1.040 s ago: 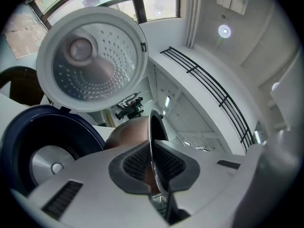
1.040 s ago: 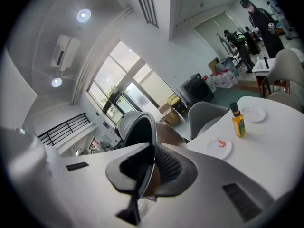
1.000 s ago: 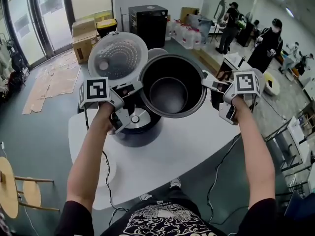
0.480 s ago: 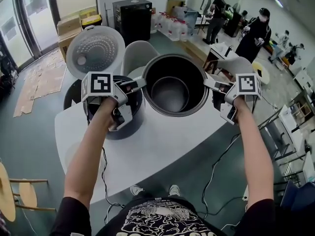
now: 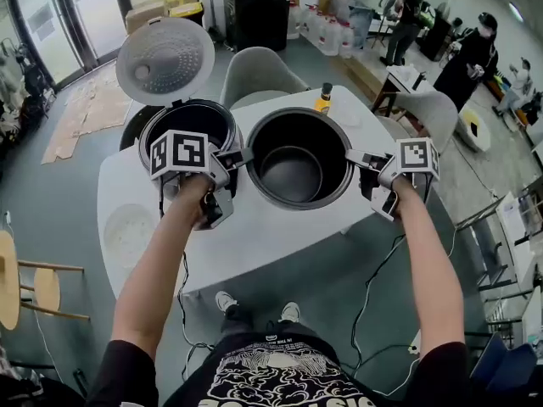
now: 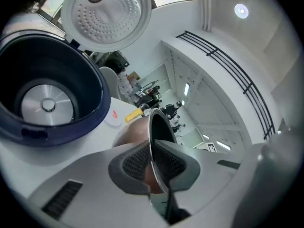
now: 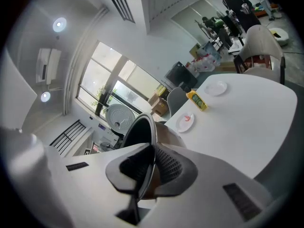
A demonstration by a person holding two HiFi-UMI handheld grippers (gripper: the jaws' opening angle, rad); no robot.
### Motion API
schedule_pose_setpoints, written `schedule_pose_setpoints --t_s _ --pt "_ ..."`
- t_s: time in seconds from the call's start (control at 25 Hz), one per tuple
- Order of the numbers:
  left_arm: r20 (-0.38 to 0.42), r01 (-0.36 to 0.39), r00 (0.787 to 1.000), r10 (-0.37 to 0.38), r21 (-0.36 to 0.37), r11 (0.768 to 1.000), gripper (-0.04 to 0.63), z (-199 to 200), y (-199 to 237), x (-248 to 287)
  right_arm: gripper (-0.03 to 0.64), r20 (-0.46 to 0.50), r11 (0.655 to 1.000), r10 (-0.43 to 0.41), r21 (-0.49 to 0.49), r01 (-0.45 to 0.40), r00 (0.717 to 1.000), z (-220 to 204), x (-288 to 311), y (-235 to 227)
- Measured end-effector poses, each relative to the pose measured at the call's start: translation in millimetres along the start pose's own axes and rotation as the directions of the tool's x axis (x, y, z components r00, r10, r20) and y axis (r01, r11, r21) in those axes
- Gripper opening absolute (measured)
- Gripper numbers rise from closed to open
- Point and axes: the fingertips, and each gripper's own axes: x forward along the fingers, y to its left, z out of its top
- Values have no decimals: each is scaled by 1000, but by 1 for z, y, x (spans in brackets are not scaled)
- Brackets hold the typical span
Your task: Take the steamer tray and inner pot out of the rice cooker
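The dark inner pot (image 5: 297, 161) is out of the rice cooker (image 5: 180, 124) and low over the white table (image 5: 280, 244), just right of the cooker. My left gripper (image 5: 241, 156) is shut on the pot's left rim, my right gripper (image 5: 355, 160) on its right rim. In the left gripper view the thin rim (image 6: 153, 127) runs between the ribbed pads (image 6: 135, 161). The right gripper view shows the same grip on the rim (image 7: 151, 127). The cooker's cavity (image 6: 47, 103) holds nothing, and its lid (image 5: 165, 58) stands up. I cannot tell whether the pot's base touches the table.
A white round tray (image 5: 127, 231) lies on the table's left side. A yellow-labelled bottle (image 5: 324, 98) and small white dishes (image 7: 184, 120) sit at the far edge. Grey chairs (image 5: 259, 75) stand behind the table, a wooden stool (image 5: 17, 287) at the left. Cables hang off the front edge.
Both grippers have carried the pot from above the cooker to its right and lowered it toward the table. Their hold on the rim has not changed.
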Motion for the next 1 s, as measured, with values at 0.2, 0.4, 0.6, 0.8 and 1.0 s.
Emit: schedule_pose_setpoints --t_s 0.2,0.4,0.6,0.8,1.0 --pt "-4 -113 994 113 -46 993 42 -35 27 9 48 -90 999 14 32 -11 996 -18 13 -25" --pt "0 -183 983 184 -95 978 43 -80 62 17 48 -168 998 33 57 -24 985 -52 31 -64" --pt "3 -238 971 240 -137 962 44 -111 84 27 48 -216 997 41 65 -28 976 -76 38 -94" --pt "5 -272 961 277 -167 948 44 -124 94 31 51 -260 998 34 63 -19 965 -86 43 -109" --pt "18 -291 954 300 -195 937 44 -125 103 32 51 -273 998 41 52 -28 961 -85 51 -111"
